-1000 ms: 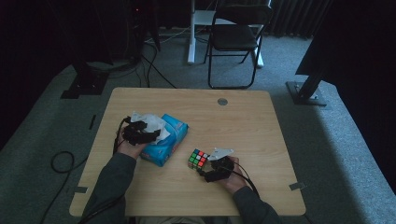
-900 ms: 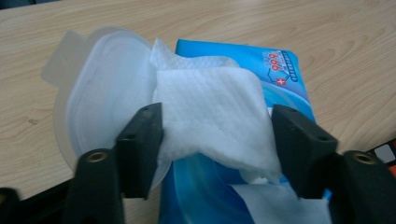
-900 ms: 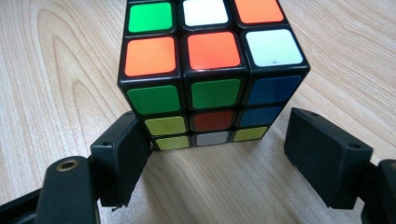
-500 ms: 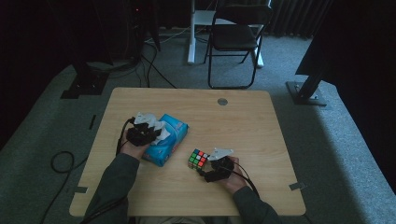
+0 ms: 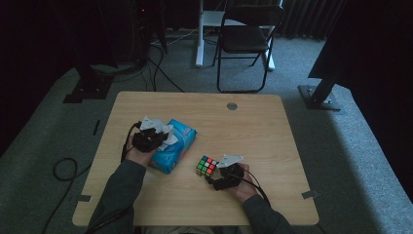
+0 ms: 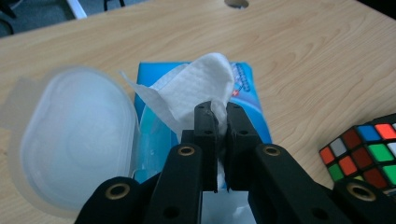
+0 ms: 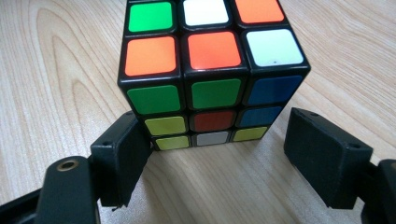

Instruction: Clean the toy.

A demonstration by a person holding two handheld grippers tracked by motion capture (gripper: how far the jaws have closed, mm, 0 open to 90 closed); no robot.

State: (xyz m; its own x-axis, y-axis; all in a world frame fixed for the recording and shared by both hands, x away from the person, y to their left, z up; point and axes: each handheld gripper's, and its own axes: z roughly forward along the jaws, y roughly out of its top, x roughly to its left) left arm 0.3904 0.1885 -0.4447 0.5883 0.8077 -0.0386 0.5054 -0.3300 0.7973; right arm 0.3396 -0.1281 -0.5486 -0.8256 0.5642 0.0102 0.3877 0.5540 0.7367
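A blue wipe pack (image 5: 179,146) lies at the table's left, its clear lid (image 6: 70,140) flipped open. A white wipe (image 6: 196,88) sticks up from the opening. My left gripper (image 6: 219,112) has just been closing and is now shut on that wipe, which is pinched between the pads above the pack (image 6: 252,107). In the high view the left gripper (image 5: 163,137) sits over the pack's left end. A scrambled puzzle cube (image 7: 210,79) stands on the wood. My right gripper (image 7: 222,145) is open, one jaw on each side of the cube's near lower edge. From above, the right gripper (image 5: 214,174) sits just right of the cube (image 5: 206,165).
The wooden table (image 5: 272,136) has a round cable hole (image 5: 232,106) near its far edge. Beyond the table stands a black folding chair (image 5: 243,39). Cables (image 5: 63,168) run over the carpet at the left. The cube (image 6: 364,154) lies right of the pack.
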